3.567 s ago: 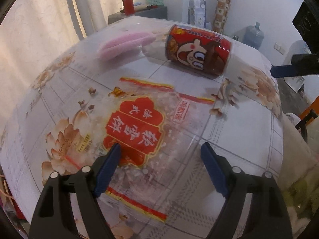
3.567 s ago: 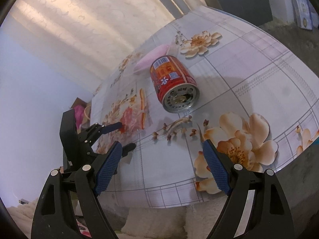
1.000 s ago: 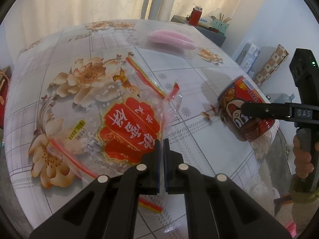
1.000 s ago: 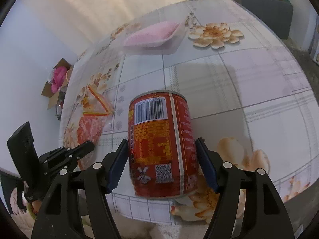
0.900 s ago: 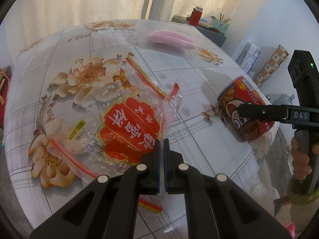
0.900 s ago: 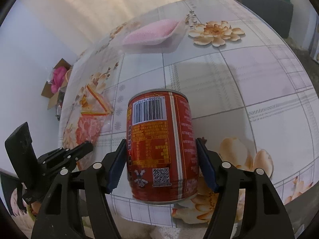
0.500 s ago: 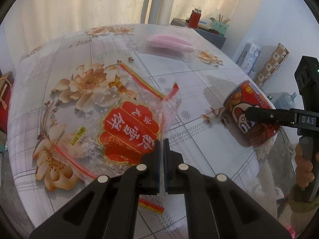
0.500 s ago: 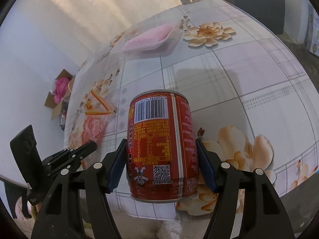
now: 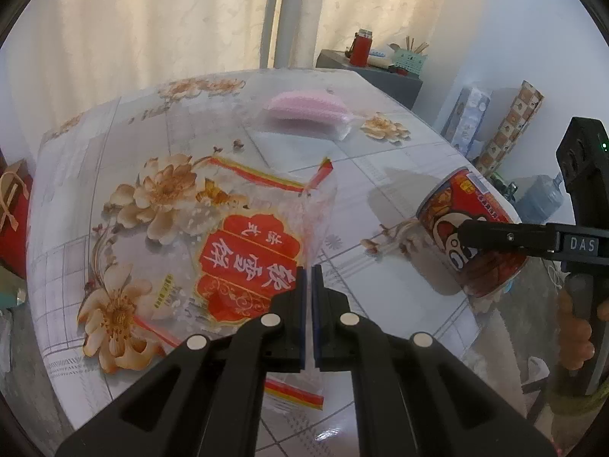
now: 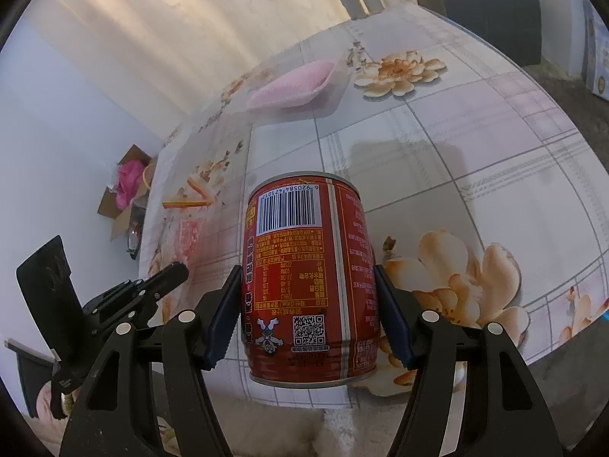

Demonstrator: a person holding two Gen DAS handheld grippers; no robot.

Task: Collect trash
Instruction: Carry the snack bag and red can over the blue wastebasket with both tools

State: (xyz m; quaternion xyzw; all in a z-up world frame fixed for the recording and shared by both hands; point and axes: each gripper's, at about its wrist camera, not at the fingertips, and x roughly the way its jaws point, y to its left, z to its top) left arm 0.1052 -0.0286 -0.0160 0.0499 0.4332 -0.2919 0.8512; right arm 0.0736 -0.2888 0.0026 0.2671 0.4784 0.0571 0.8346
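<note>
We have both pieces lifted off the table (image 9: 380,160) now: left gripper (image 9: 308,278) pinching the plastic bag (image 9: 247,251), right gripper (image 10: 308,312) clamping the red can (image 10: 308,282); next, the bin.

Red can (image 10: 310,285) clamped between the right gripper's (image 10: 308,318) ribbed blue pads: glossy printed metal with a bare silvery rim. Wrapper (image 9: 243,243) pinched in the left gripper's (image 9: 308,316) closed matt black plastic jaws: thin crinkly clear plastic, shiny red print. Beyond both jaws, table (image 9: 384,190) has a glossy, reflective flower-print cover; pink tray (image 10: 293,83) looks matt, foamy.
</note>
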